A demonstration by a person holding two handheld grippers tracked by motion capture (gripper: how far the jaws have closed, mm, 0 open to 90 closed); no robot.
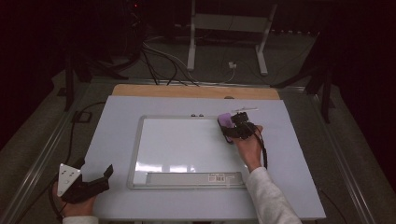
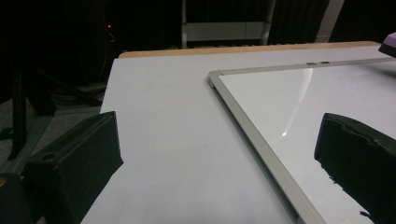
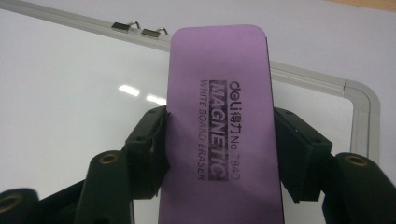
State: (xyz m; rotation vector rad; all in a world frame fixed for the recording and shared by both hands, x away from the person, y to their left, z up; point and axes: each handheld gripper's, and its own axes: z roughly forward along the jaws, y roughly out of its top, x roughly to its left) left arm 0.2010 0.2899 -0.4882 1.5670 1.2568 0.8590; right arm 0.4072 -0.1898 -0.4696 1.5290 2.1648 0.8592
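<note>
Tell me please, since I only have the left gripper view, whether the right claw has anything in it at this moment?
Observer: Yes, the right claw is shut on a purple whiteboard eraser, its jaws pressing on the two long sides.
Operator: Thank you. Where over the whiteboard is it?
Observer: At the far right corner of the whiteboard, by the rounded corner of the frame.
Operator: And can you see where my own left claw sits?
Observer: The left claw is open, near the front left corner of the table, off the whiteboard.
</note>
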